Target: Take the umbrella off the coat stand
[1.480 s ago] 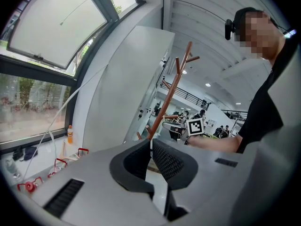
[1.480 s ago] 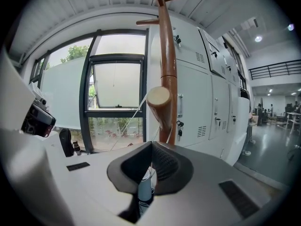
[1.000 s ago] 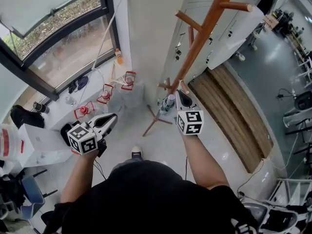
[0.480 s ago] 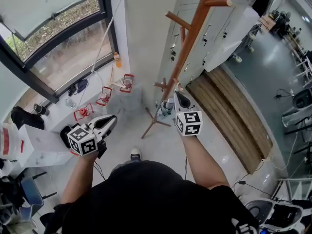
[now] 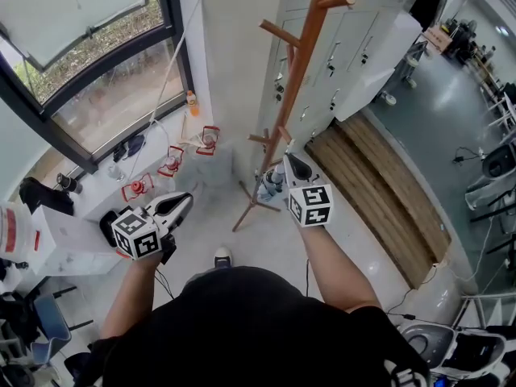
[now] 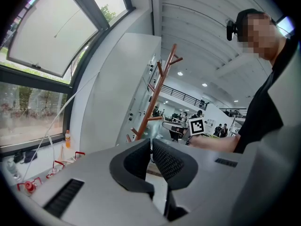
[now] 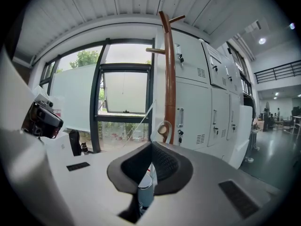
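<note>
Head view: the brown wooden coat stand (image 5: 294, 79) runs from the centre to the top edge, with a window (image 5: 89, 63) at upper left and white lockers (image 5: 355, 39) at upper right. At centre, my right claw (image 5: 288, 160) is clenched on the umbrella (image 5: 272, 182), just beside the stand's lowest pegs. The umbrella is a folded, pale grey bundle hanging under my jaws, its white loop standing before the pole. At lower left, my left claw (image 5: 187, 200) is clenched on nothing.

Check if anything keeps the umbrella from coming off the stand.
Yes. The right gripper is shut on the umbrella, but the umbrella's strap loop seems to hang round a low peg of the stand.
</note>
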Motion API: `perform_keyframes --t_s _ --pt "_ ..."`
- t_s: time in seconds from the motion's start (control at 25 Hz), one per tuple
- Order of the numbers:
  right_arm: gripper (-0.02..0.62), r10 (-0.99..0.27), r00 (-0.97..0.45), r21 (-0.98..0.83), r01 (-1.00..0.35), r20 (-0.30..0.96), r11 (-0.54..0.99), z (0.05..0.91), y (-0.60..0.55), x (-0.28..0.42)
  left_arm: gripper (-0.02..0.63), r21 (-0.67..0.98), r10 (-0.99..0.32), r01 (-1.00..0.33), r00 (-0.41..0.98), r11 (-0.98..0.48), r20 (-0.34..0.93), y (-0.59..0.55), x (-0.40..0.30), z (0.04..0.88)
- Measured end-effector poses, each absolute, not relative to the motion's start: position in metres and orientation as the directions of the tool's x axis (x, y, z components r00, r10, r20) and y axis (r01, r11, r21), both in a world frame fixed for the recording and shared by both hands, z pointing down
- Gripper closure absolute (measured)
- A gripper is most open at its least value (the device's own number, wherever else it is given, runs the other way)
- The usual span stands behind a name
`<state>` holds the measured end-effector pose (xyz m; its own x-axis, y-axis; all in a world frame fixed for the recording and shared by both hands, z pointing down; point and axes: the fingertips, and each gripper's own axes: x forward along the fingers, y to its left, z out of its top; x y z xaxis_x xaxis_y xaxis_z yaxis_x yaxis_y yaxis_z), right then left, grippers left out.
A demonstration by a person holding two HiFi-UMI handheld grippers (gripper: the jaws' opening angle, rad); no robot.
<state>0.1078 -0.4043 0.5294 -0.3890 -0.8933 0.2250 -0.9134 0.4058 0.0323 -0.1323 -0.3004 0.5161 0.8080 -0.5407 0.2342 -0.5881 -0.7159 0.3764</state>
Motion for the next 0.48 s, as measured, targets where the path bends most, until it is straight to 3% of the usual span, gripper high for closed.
perform_keyframes --t_s 0.48 --pt "0.581 -0.907 -0.369 0.026 -0.924 0.200 0.382 0.512 -0.367 0.140 0.572 0.355 -0.550 -0.590 0.807 -0.725 0.217 -0.266 -0.117 0.503"
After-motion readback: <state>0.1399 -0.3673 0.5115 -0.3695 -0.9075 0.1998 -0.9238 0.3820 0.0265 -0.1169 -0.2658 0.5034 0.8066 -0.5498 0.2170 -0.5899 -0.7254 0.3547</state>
